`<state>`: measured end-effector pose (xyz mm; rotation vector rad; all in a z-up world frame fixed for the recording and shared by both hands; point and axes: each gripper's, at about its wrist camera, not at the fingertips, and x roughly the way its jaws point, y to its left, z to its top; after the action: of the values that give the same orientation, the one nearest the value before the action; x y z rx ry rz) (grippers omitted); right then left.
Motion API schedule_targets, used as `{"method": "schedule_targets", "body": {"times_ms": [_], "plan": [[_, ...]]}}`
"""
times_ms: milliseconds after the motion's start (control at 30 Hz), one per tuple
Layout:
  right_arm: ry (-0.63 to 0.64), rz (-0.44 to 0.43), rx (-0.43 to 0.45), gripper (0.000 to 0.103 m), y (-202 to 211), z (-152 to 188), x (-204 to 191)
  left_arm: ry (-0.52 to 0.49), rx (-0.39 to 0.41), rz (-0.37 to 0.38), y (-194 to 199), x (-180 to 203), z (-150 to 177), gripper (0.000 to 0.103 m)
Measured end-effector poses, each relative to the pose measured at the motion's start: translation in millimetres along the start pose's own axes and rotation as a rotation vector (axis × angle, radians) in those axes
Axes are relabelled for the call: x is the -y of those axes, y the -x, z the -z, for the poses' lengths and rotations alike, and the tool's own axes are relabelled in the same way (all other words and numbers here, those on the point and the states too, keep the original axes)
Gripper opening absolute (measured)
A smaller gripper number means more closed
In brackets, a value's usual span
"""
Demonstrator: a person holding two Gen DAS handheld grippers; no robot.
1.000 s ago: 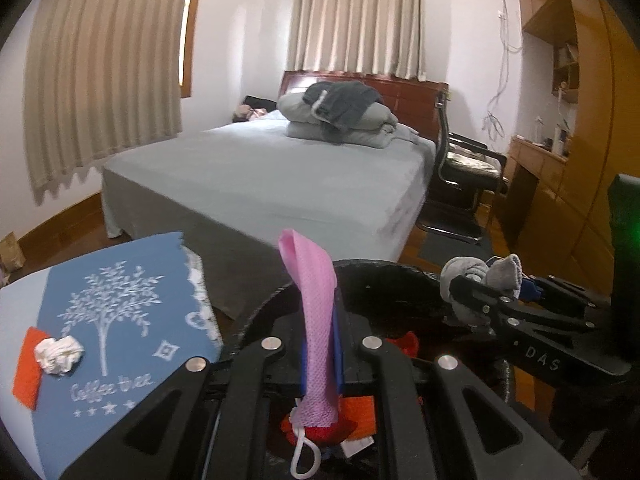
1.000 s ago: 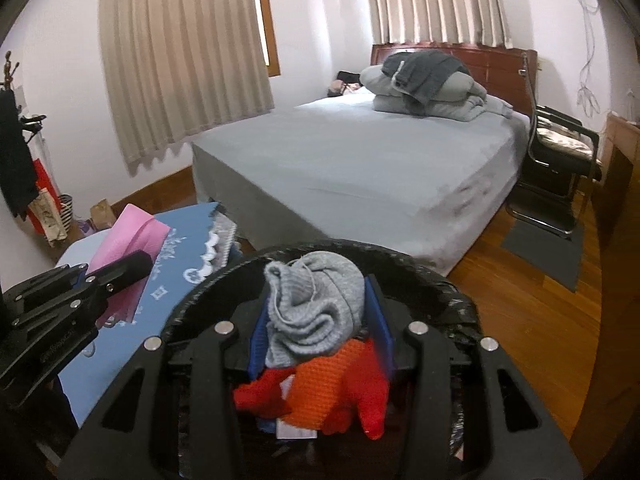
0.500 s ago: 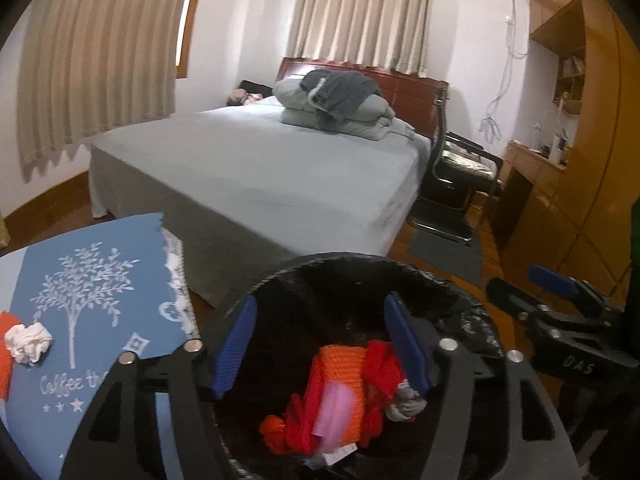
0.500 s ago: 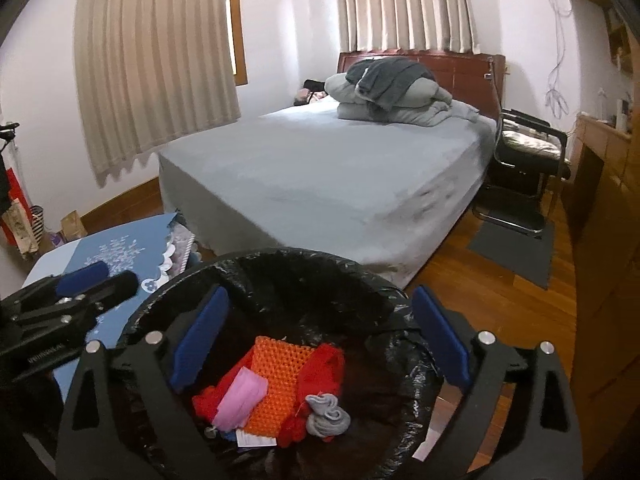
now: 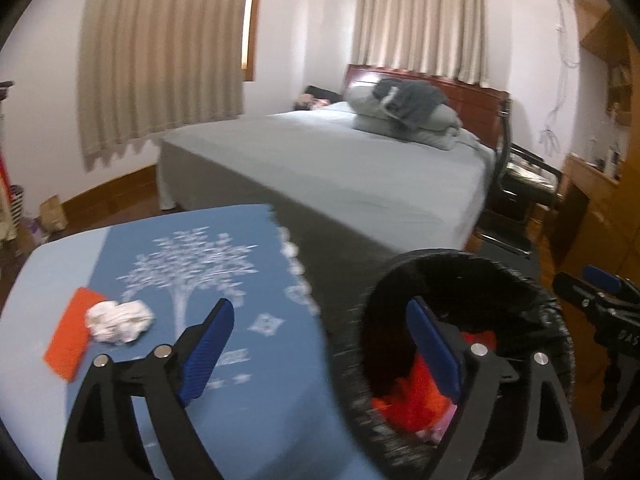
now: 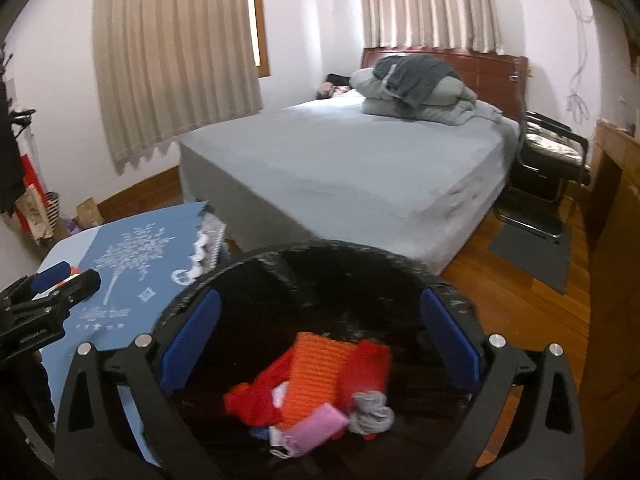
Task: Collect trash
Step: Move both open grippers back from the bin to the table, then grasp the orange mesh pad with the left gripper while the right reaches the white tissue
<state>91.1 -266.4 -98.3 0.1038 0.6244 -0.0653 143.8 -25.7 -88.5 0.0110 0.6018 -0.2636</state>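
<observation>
While both sets of jaws have just been opening, nothing is held between them — the left gripper (image 5: 320, 344) is spread wide across the table (image 5: 36, 380) edge and bin (image 6: 360, 252) rim, the right gripper (image 6: 320, 340) is spread over the bin. Pink cloth (image 6: 316, 426) and grey cloth (image 6: 372, 412) are seen inside; a paper wad (image 5: 120, 320) and an orange card (image 5: 68, 340) are seen on the table.

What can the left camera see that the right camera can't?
Only the left view shows the white paper ball beside an orange card on the blue cloth.

Only the right view shows the grey wad and the whole pile lying in the bin.

Both show the bin, the cloth, the bed, the pink piece and orange trash inside. Left tongs and right tongs are open and empty.
</observation>
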Motion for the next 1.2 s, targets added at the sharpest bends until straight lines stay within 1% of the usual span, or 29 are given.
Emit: {"method": "schedule_targets", "body": {"times_ms": [133,400,633,833,933,1000,1200], "plan": [[0.024,-0.055,-0.01,0.097,-8,-4,-33,0.032,0.002,-0.073,8,-34,7,0.087],[0.083,-0.154,-0.022,0.097,-29,-11,-102,0.091,0.001,-0.194,20,-98,21,0.087],[0.125,-0.237,-0.048,0.097,-52,-12,-165,0.148,-0.025,-0.304,22,-160,41,0.087],[0.177,-0.292,-0.074,0.097,-74,-7,-218,0.202,-0.054,-0.378,18,-212,56,0.087],[0.192,-0.303,-0.09,0.097,-90,-2,-241,0.223,-0.075,-0.401,11,-233,62,0.087],[0.198,-0.305,-0.101,0.097,-102,1,-255,0.229,-0.093,-0.403,5,-246,63,0.086],[0.218,-0.306,-0.13,0.097,-131,4,-287,0.244,-0.143,-0.376,-13,-266,68,0.086]]}}
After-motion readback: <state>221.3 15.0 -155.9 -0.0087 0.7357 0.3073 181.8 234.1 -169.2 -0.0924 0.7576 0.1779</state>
